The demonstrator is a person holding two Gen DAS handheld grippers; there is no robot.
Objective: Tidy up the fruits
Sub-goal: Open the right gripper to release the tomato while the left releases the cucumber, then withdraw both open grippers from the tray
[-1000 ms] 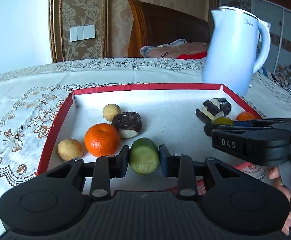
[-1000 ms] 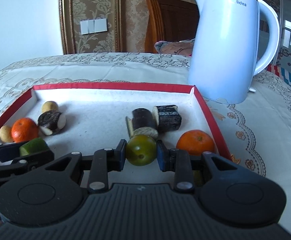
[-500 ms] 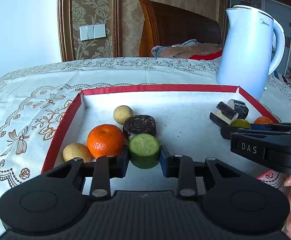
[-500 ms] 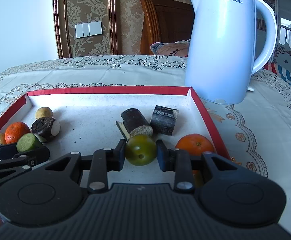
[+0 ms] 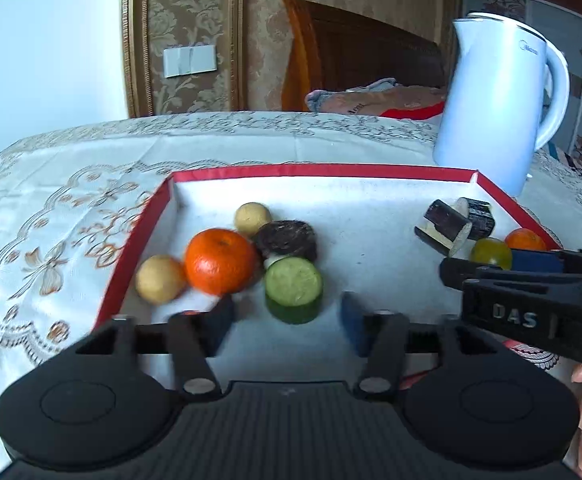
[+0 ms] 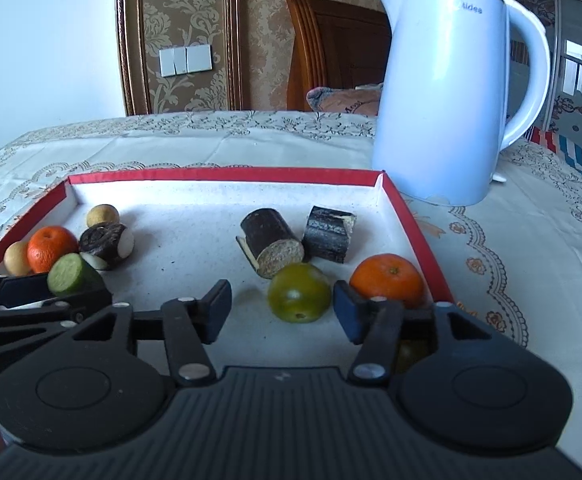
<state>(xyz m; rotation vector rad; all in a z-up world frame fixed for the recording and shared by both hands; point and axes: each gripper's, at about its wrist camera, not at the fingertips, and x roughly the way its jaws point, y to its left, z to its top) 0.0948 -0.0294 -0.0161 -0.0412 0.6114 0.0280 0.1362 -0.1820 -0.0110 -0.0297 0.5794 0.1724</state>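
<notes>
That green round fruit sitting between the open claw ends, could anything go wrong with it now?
It might. The green fruit is round and lies free between the right claw's open ends, so a nudge on pulling back could roll it into the orange beside it. The cucumber piece lies just as loose in the open left claw, close to another orange.

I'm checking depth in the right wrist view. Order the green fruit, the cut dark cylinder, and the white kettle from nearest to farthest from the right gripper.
From the right gripper:
1. Green fruit, lying between the open fingers.
2. Cut dark cylinder, just behind it, mid-tray.
3. White kettle, beyond the red tray, on the tablecloth to the right.
</notes>
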